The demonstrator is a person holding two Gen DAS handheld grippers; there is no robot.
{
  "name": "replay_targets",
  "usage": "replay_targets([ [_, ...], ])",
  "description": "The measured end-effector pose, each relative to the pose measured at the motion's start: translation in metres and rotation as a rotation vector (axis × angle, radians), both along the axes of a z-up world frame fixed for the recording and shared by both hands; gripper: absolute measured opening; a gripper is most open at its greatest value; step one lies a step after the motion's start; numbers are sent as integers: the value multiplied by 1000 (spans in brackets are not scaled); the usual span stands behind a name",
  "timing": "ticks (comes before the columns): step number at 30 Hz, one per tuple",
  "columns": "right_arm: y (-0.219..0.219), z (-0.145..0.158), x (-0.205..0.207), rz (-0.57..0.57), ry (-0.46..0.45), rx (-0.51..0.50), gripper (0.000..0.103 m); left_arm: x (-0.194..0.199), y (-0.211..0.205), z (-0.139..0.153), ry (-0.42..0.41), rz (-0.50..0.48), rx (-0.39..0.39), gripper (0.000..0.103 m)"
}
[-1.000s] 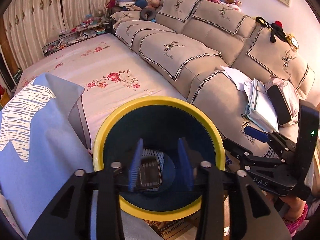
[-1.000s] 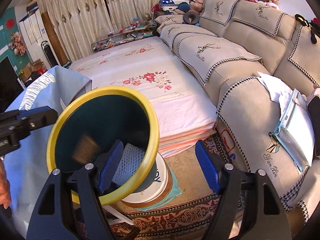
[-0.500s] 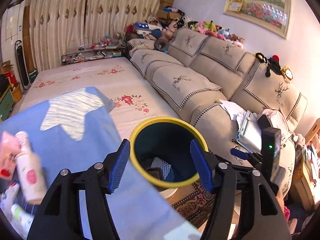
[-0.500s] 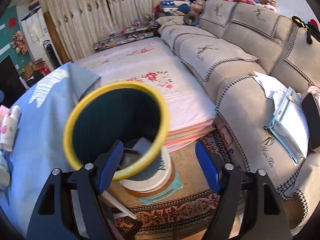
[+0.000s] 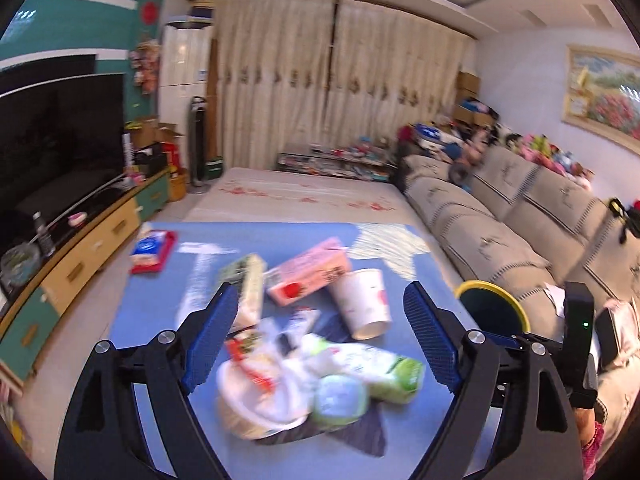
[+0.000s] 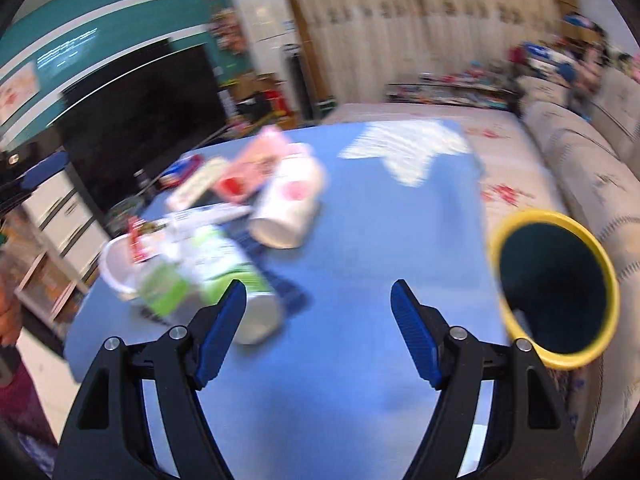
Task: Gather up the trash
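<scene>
On blue cloth [image 5: 160, 304]: one paper cup [image 5: 362, 300].

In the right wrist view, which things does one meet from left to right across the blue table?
White bowl → green-and-white can → white paper cup → bare blue tablecloth → yellow-rimmed bin beside the table edge.

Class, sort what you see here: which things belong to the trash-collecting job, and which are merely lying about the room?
Job:
paper cup
pink carton
green-and-white packet
white bowl
yellow-rimmed bin
left gripper, open
right gripper, open

Lying about:
television
sofa
curtains
framed painting
</scene>
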State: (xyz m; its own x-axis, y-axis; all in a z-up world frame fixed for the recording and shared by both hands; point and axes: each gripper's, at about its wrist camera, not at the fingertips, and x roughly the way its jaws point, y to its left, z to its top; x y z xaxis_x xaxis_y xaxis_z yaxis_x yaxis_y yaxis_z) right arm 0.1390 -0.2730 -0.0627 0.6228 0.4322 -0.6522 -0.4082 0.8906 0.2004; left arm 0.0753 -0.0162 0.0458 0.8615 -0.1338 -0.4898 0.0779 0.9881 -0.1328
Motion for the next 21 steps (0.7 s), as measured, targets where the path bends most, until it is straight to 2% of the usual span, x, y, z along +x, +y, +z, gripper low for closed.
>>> replay_targets([
  [1,10,0,0,18,-7,-37,78,-6,11,-2,0,20,-3,84],
  [5,32,-10,8,65,3,-121,79,-15,26,-15,15,49,-13,84],
  [11,52,-40,18,157,38,-156,79,-20,16,-31,36,22,-12,84],
  [18,71,-51,29,241,39,-158,79,-22,1,-31,26,17,8,84],
  [20,74,-53,29,253,51,-157,70,-21,0,-33,32,17,4,84],
  [21,73,-53,28,260,64,-146,59,-22,0,-33,33,17,1,84],
])
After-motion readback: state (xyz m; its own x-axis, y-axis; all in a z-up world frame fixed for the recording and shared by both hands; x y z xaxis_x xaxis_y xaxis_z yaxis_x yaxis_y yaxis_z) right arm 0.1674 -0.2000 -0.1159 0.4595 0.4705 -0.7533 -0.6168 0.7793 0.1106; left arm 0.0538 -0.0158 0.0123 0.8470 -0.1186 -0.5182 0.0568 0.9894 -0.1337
